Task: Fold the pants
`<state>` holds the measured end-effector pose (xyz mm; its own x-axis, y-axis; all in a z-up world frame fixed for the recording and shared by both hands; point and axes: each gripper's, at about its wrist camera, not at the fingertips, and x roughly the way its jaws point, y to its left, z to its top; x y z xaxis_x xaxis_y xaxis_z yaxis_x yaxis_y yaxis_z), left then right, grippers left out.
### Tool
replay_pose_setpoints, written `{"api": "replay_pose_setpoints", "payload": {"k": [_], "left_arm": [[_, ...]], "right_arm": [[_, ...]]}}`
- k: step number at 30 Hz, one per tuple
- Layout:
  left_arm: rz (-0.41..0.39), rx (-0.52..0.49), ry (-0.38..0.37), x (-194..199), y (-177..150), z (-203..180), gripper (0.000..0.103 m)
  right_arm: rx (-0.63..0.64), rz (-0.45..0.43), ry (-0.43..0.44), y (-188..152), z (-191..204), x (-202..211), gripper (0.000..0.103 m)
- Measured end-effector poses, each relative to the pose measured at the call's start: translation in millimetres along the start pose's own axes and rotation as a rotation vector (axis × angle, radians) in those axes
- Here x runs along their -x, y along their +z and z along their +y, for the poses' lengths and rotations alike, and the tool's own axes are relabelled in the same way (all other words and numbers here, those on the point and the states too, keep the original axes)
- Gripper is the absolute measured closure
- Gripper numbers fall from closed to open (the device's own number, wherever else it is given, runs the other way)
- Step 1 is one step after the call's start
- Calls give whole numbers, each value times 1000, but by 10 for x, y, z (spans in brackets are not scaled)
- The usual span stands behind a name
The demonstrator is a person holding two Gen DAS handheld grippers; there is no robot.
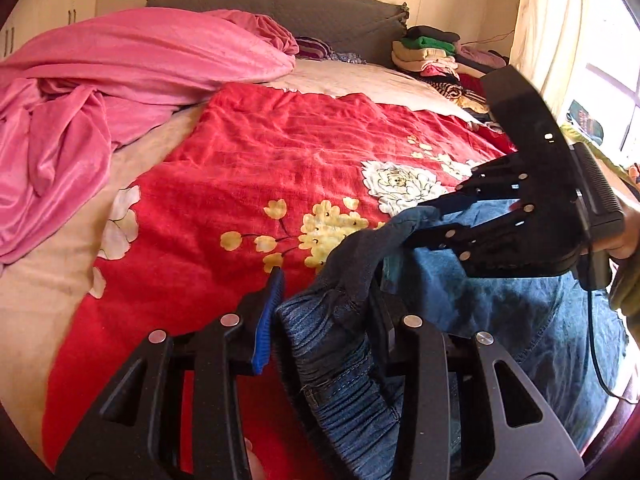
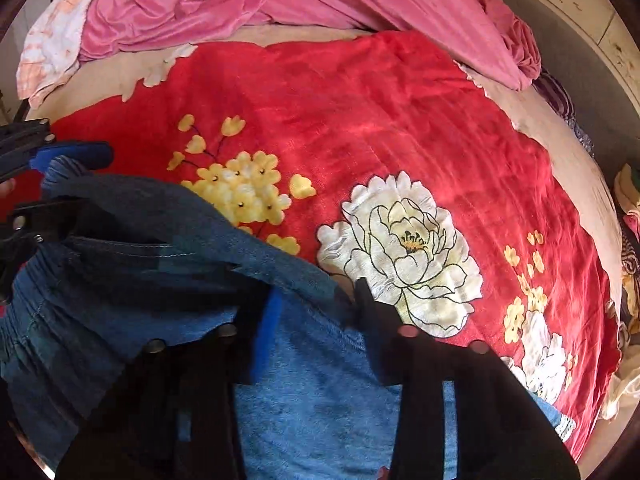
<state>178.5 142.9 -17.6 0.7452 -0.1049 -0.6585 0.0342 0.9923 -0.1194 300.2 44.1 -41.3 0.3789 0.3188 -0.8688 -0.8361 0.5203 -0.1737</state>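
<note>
- A bed (image 1: 60, 280) fills both views, spread with a red blanket (image 1: 280, 160) printed with white and yellow flowers.
- A pink sheet (image 1: 100, 92) lies bunched at the upper left of the left wrist view; a grey headboard (image 1: 280, 8) runs along the top, with pictures on the wall above it.
- A clothes pile (image 1: 432, 52) sits at the upper right by the headboard, and a bright window (image 1: 612, 80) takes the right edge.
- The pants (image 1: 344, 352), blue denim with a gathered waistband, lie at the lower right of the left view and the lower left of the right view, on the blanket's near edge.
- The left gripper (image 1: 328, 320) angles down from the bottom of its frame, clamped on the waistband.
- The right gripper (image 1: 424, 224) reaches in from the right, a hand (image 1: 624, 236) on its handle, pinching a fold of the waistband and lifting it off the blanket.
- In its own view, the right gripper (image 2: 316, 300) shows denim gathered between its fingers.
</note>
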Motion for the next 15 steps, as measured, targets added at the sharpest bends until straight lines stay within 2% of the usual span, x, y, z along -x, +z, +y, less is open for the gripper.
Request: {"api": "replay_pose_setpoints", "payload": {"k": [5,11,15], "left_arm": [[-7,23,10,79,-58,34,73],[-77,13,13,436,-115,-188,73],[-110,12,25,731,-242,-363,73]], "right_arm": [[-139,-122,8,-292,16,460,88],[-265,-223,6,-721,267,1038,88],[-297,-245,-12,-968,527,1337,88]]}}
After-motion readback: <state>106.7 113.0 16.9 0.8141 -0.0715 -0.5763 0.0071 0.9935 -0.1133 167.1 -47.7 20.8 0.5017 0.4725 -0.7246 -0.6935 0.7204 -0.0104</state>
